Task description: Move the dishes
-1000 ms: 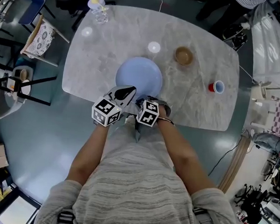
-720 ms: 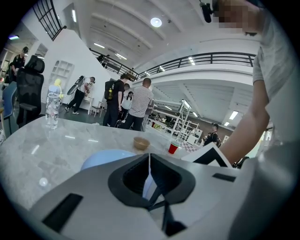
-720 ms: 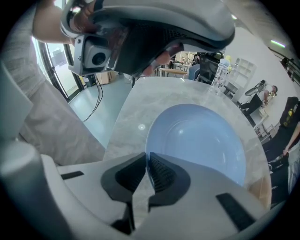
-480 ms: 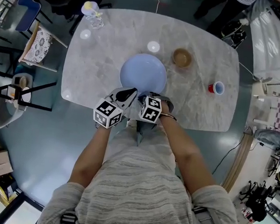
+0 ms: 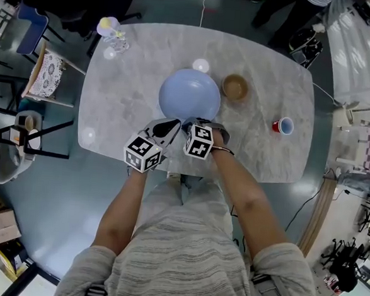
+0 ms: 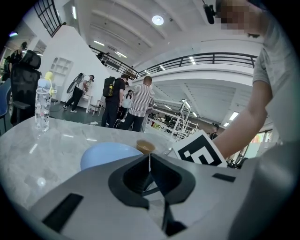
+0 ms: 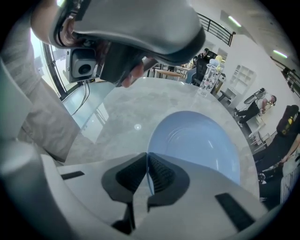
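Surface [image 5: 119, 101]: grey marble, rounded; all the dishes sit on it.
Blue plate [image 5: 190, 93]: mid-surface, with its near rim at your two tools.
Right hand-held gripper [image 7: 148, 165]: you point it steeply down. Its jaws have just been closing and are narrow, pinching the plate's near rim.
Left hand-held gripper [image 6: 149, 161]: jaws together, nothing seen between them, tip just beside your right one.
Water bottle [image 5: 111, 31]: upright at the far left corner.
Brown bowl [image 5: 235, 87]: just beside the plate's far right.
Red cup [image 5: 282, 126]: near the right edge, well apart from the plate.

Grey marble table [image 5: 128, 102], glossy teal floor [image 5: 55, 198], cushioned chair [image 5: 44, 71], round ceiling light [image 6: 158, 19], mezzanine railing [image 6: 211, 58]
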{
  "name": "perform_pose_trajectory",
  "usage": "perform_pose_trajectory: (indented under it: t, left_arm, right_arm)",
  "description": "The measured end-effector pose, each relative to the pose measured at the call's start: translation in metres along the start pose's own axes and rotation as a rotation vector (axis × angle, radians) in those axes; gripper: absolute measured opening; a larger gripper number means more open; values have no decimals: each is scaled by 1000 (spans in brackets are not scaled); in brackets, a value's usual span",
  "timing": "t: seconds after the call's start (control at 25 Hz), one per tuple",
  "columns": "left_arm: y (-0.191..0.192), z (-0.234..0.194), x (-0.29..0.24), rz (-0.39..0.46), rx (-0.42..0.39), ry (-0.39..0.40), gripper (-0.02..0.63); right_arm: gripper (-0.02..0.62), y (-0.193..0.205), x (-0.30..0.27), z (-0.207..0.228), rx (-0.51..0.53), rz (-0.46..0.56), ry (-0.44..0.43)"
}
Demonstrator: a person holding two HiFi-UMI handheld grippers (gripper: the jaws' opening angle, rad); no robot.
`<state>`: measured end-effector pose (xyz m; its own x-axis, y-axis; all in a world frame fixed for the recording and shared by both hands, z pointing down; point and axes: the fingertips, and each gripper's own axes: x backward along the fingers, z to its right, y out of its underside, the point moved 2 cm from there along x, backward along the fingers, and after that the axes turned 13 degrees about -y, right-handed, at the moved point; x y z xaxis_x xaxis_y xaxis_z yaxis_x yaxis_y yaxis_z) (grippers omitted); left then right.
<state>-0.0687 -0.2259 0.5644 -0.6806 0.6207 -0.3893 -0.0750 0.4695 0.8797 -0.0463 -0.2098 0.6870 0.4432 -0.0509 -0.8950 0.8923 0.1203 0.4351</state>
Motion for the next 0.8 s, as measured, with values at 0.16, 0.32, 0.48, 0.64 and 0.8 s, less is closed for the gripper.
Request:
perform_pose_trajectory:
  t: [0.16,0.32,0.48,0.64,0.8]
  left_arm:
    - [-5,-8,-11,3,13,-12,21]
    - [-6,-16,-18,0,24,-23,23]
    - [-7,-28,-26,-4,44,-38,23]
    - [-11,-36,-34,-4,49,-46,22]
    - [-13,-43,-41,-5,50,-50,21]
  right_arm:
    - [29,0,4,27,18,0,18]
    - [29,-1,8,54,8,6,38]
    - [29,-7,8,78,2,19,48]
    - [29,-10,9,96,12,21,62]
    - [29,-12,6,108,-1,29,72]
